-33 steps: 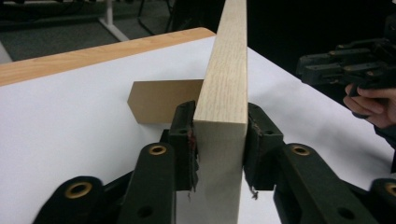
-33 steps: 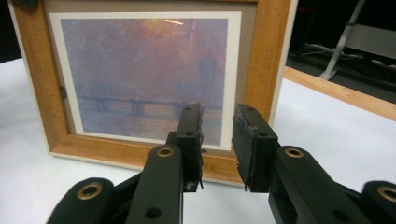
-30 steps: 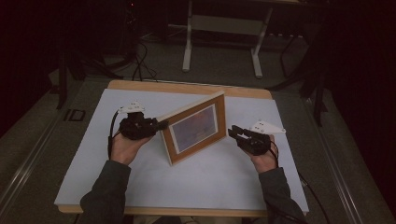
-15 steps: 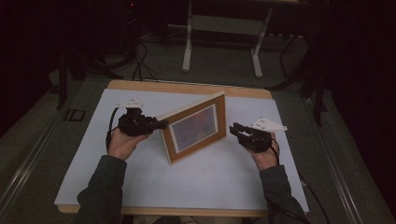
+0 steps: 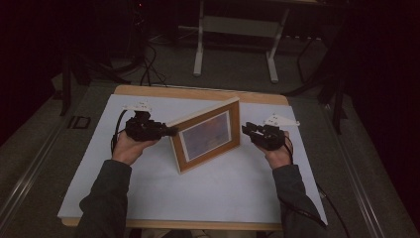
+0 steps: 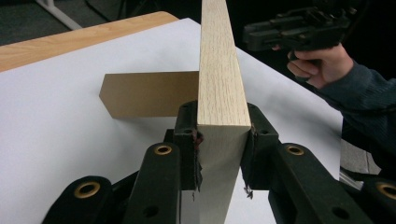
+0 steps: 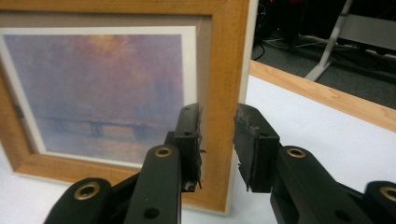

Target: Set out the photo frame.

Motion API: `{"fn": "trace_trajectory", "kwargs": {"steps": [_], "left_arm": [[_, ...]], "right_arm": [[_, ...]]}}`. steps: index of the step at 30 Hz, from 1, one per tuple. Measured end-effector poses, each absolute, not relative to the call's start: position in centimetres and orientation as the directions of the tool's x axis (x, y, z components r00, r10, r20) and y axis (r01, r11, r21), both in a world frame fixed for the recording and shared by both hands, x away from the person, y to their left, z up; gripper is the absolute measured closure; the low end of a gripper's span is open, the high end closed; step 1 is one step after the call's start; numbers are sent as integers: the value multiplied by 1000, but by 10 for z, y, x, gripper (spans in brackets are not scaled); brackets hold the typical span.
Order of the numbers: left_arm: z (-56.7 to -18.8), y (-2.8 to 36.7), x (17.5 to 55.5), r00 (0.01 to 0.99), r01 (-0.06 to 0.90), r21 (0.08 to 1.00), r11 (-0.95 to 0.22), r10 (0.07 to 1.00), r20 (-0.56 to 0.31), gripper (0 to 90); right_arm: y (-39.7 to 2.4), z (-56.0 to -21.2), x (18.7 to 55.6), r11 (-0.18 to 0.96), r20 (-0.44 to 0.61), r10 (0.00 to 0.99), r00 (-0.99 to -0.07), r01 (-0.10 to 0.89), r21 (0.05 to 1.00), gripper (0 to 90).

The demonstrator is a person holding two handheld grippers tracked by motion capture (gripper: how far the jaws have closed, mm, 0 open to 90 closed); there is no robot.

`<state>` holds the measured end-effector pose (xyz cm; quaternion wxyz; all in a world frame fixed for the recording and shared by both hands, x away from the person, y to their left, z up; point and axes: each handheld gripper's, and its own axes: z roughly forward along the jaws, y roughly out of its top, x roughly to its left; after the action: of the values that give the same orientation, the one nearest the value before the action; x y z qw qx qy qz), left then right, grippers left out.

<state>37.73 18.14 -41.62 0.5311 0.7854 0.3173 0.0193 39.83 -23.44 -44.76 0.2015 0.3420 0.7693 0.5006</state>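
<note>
Standing upright near the middle of the white table cover [image 5: 148,198], the wooden picture frame [image 5: 208,136] rests on its lower edge, turned at an angle, with its cardboard back stand [image 6: 149,93] spread out behind it on the cover. In the frame there is a hazy purple and orange print [image 7: 98,88] with a white mat around it.

The left gripper [image 6: 222,154] is closed on the left vertical side of the frame: in the left gripper view both black pads press on the light wood from front and back, so this tool has the frame firmly. The right gripper [image 7: 217,140] is different. Its jaws have just been opening a little; they stand apart with a clear gap, and the right side of the frame is seen behind that gap, not between the pads. In the high view the right gripper [image 5: 260,135] is just beside the right edge of the frame, and I think it is not touching, though the picture is dark there.

I judge the work, setting the frame up on the table, is nearly finished: the frame is upright and the stand is out. What is left, it seems, is that the left gripper lets go, and then one sees whether the frame stays standing alone.
</note>
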Motion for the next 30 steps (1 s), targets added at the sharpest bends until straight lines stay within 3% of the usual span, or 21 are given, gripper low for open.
{"fn": "trace_trajectory", "kwargs": {"steps": [30], "left_arm": [[-415, 185, 388, 860, 454, 836, -309, 399, -319, 730]], "right_arm": [[-234, -430, 421, 221, 89, 674, -734, 314, 923, 493]]}}
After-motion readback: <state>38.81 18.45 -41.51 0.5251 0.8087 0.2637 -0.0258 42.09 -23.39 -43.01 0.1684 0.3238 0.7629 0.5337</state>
